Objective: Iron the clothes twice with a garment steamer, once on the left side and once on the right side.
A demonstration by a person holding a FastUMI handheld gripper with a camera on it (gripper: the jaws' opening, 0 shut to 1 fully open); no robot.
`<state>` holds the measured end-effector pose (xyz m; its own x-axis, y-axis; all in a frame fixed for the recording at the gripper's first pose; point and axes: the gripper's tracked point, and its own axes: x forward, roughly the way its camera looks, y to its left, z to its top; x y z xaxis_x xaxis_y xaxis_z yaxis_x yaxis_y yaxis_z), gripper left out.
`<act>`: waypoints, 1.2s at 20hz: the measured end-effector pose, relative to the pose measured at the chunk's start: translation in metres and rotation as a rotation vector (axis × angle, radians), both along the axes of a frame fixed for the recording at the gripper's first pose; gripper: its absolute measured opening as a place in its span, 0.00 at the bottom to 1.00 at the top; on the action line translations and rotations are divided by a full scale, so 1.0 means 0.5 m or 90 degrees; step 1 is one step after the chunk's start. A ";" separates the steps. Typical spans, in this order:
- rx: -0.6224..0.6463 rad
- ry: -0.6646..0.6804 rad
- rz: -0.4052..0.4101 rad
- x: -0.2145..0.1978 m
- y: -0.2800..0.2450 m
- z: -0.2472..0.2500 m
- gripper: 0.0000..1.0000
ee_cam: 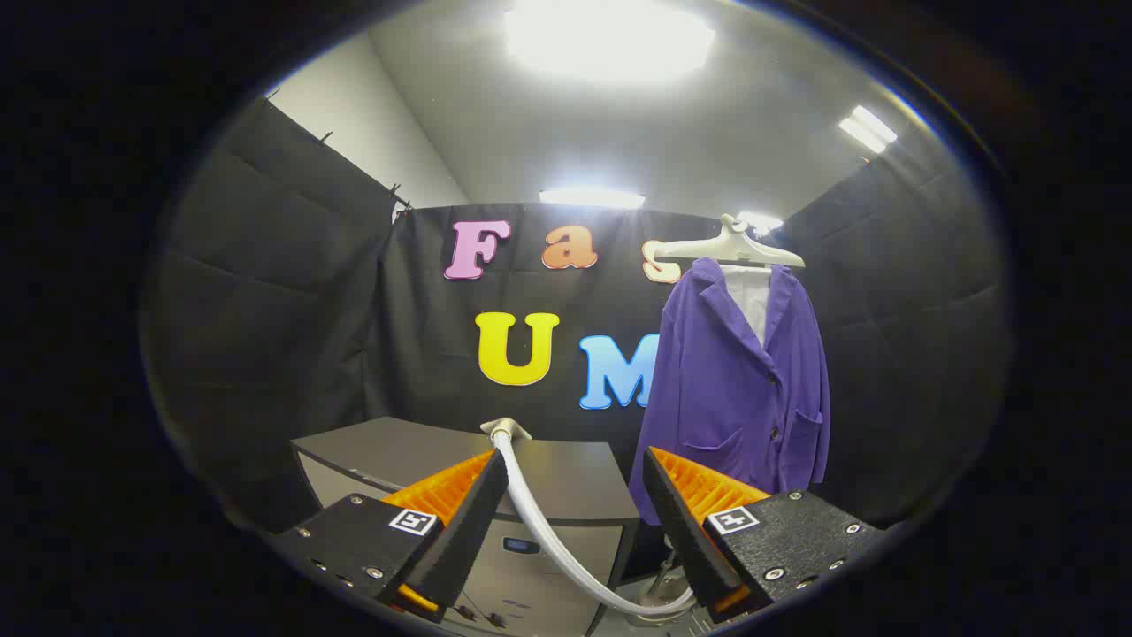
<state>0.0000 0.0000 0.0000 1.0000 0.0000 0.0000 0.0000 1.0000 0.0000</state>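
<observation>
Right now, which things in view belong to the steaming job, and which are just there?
Job:
- purple jacket, hanging beyond the fingers
- white hanger it hangs on
- steamer hose, running between the fingers
- gripper, open, holding nothing

Just there:
- grey cabinet behind the hose
- ceiling lights

hose [566, 548]: lower run drops behind the right finger [685, 522] at 5 o'clock, end hidden
steamer head [506, 429]: small, detail unreadable
jacket [738, 389]: hem at 6 o'clock covered by right finger
hanger [730, 248]: hook washed out by ceiling glare
cabinet [566, 482]: front mostly blocked by fingers, panel mark blurred
gripper [575, 513]: body cut off low
</observation>
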 end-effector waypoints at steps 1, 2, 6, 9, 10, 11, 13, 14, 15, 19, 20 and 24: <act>0.002 0.001 0.000 0.003 -0.007 0.001 0.95; 0.008 -0.004 0.000 0.008 -0.017 0.011 0.95; 0.030 -0.014 0.017 0.021 -0.038 0.034 0.95; -0.004 -0.010 0.027 0.022 -0.063 0.035 0.95; -0.011 -0.013 0.033 0.023 -0.069 0.043 0.95; -0.015 -0.014 0.040 0.022 -0.073 0.044 0.95; -0.010 -0.017 0.054 0.021 -0.081 0.051 0.95; -0.006 -0.021 0.059 0.019 -0.087 0.058 0.95; -0.004 -0.023 0.064 0.020 -0.096 0.062 0.95; -0.045 -0.033 0.073 0.024 -0.126 0.073 0.95; -0.071 -0.029 0.078 0.026 -0.130 0.070 0.95; -0.122 -0.024 0.125 0.032 -0.125 0.069 0.95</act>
<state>0.0161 -0.0623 0.0347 0.9802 0.1970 0.0182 -0.1899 0.9628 -0.1922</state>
